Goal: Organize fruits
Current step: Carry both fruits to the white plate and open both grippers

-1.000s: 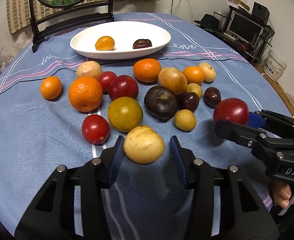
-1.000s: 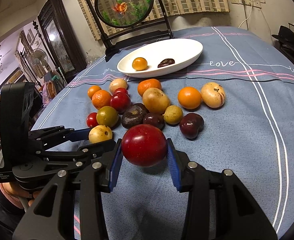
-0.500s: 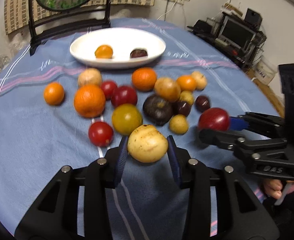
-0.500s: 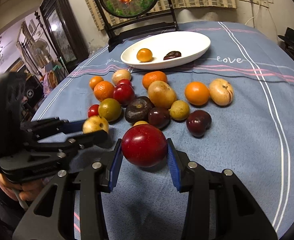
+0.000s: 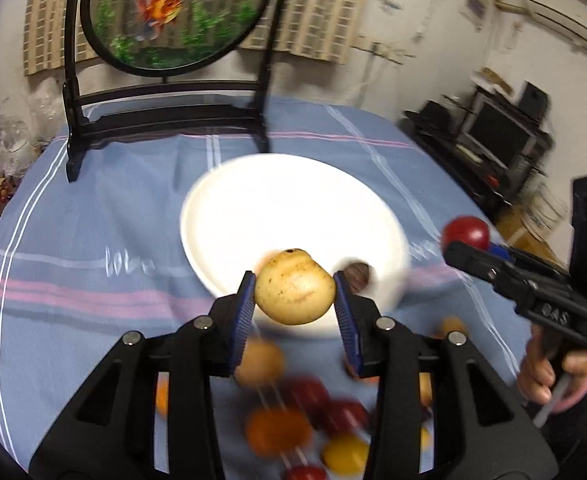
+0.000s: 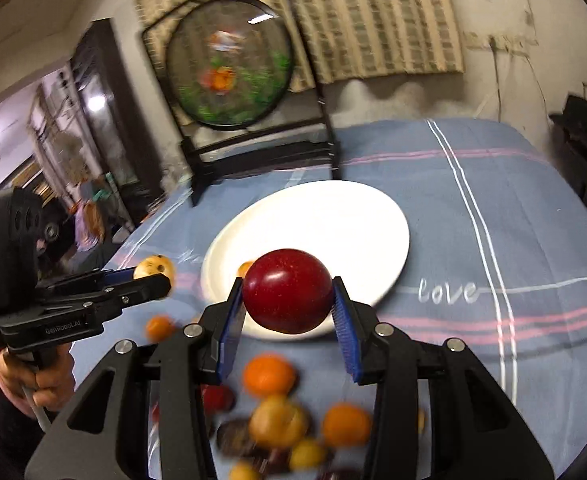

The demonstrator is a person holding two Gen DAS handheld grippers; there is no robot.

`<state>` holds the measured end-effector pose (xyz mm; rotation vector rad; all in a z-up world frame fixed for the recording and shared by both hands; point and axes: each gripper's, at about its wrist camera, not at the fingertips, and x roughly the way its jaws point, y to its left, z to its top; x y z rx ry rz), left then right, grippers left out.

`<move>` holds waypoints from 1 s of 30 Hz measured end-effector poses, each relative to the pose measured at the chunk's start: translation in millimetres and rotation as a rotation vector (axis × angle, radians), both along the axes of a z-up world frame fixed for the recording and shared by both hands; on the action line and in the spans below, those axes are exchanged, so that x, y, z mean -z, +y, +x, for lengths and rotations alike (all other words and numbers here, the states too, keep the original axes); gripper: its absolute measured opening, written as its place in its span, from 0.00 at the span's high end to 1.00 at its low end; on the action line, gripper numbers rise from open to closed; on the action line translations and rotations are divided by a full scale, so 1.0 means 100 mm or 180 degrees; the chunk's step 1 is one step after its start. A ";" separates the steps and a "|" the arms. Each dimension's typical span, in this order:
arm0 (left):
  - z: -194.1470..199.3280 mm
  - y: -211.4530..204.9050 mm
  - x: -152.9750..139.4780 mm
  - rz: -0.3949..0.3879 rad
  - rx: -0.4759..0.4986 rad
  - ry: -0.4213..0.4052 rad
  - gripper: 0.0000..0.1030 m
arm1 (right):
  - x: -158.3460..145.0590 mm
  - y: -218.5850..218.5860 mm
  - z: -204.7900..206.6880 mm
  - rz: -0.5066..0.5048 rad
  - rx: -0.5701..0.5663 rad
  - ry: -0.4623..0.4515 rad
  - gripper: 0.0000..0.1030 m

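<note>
My left gripper (image 5: 294,298) is shut on a yellow speckled fruit (image 5: 294,289), held in the air over the near rim of the white oval plate (image 5: 253,208). A dark fruit (image 5: 358,273) lies in the plate just right of it. My right gripper (image 6: 286,296) is shut on a dark red fruit (image 6: 287,290), also above the plate's near rim (image 6: 365,220); a small orange fruit (image 6: 246,269) in the plate peeks out behind it. Each gripper shows in the other's view: the right gripper (image 5: 463,242) with its red fruit, the left gripper (image 6: 153,274) with its yellow one.
Several loose fruits, orange, red, yellow and dark, lie blurred on the blue striped tablecloth (image 5: 93,240) below the grippers. A round fish picture on a black stand (image 5: 165,92) stands behind the plate. A person's hand (image 5: 549,372) grips the right handle. Shelves with electronics (image 5: 493,136) sit at right.
Both grippers have lifted their fruits off the table and carried them forward, from the loose pile to above the near rim of the plate. The left jaws closed onto the yellow fruit.
</note>
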<state>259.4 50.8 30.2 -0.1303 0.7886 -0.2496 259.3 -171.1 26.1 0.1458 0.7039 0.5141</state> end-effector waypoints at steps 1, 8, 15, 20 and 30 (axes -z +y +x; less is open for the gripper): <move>0.18 0.03 0.05 -0.0001 -0.0041 0.0037 0.62 | 0.07 0.05 0.18 -0.0077 0.0027 0.0045 0.58; 0.90 0.11 0.40 -0.0058 -0.0154 0.0400 0.61 | 0.41 0.28 0.79 -0.0268 -0.0012 0.0494 0.58; 1.11 0.08 0.59 0.0085 -0.0173 0.0594 0.61 | 0.58 0.42 0.93 -0.0409 -0.0102 0.0622 0.58; 1.14 0.10 0.67 0.0116 -0.0207 0.0741 0.42 | 0.62 0.49 0.92 -0.0479 -0.0191 0.0764 0.49; 0.22 0.02 0.01 0.0325 -0.0154 0.0108 0.09 | 0.07 0.14 0.17 -0.0381 -0.0109 0.0242 0.37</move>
